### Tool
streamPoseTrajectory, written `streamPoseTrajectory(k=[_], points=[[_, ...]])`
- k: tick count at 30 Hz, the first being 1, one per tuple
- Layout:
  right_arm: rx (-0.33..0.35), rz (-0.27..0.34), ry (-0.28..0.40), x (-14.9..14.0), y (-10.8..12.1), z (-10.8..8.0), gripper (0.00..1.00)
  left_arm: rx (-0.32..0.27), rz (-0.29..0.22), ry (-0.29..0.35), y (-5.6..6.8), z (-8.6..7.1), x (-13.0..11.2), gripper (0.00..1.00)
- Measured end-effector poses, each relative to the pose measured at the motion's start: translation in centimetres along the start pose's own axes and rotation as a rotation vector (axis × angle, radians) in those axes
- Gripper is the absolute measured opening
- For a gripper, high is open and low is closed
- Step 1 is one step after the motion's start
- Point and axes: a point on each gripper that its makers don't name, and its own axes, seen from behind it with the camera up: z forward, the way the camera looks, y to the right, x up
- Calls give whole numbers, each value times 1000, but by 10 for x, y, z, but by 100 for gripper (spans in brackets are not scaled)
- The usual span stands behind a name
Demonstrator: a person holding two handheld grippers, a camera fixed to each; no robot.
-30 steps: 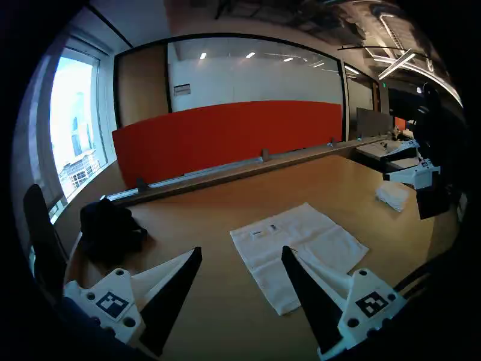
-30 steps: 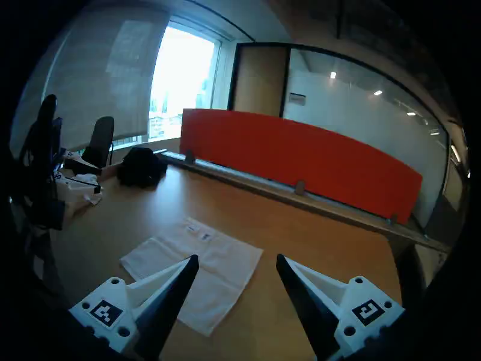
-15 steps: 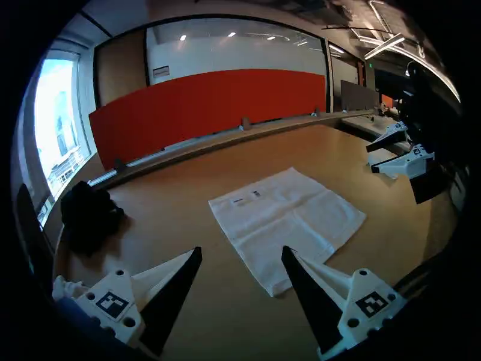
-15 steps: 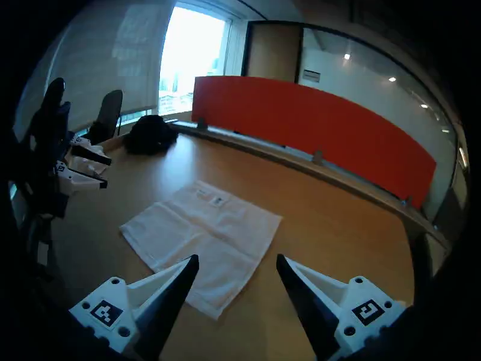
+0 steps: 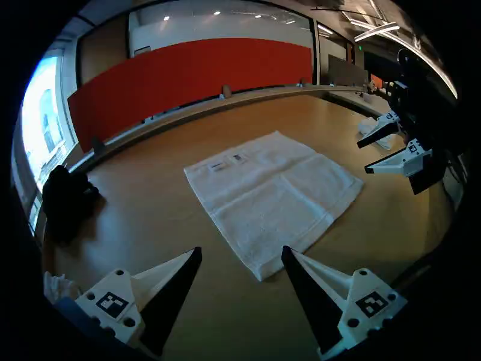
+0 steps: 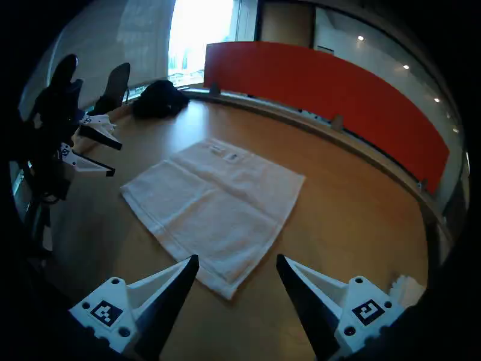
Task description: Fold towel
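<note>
we see the towel lying flat and unfolded on the desk. it is white and roughly square. the left tongs are spread wide and pinch nothing; in the left gripper view the towel's near corner lies between the two fingers. the right tongs are also spread and empty, and in the right gripper view another corner of the towel lies between theirs. each set of tongs also shows in the other's view, off to the side of the towel, tips apart.

writing: two small tags sit near the towel's far edge, with print too small to read. each finger base carries a black-and-white square marker, a code pattern with no letters.

a red partition runs along the desk's far side. a black bag sits on the desk well apart from the towel, and a small white cloth lies near the desk edge.
</note>
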Motion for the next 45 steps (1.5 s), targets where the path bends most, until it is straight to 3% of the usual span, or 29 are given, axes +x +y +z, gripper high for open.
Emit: streamPoseTrajectory(k=[6, 21, 33, 39, 45], points=[[18, -4, -39, -16, -5, 11, 100, -35, 6, -63, 10, 13, -20, 99], [62, -31, -111, -42, -9, 22, 94, -75, 14, -162, 20, 31, -45, 98], [97, -27, -131, -47, -12, 27, 85, -100, 17, -181, 27, 36, -48, 97], [112, -12, -130, -48, -16, 27, 76, -108, 2, -181, 28, 36, -48, 95], [119, -3, -130, -49, -16, 26, 72, -116, 9, -181, 31, 37, -49, 89]])
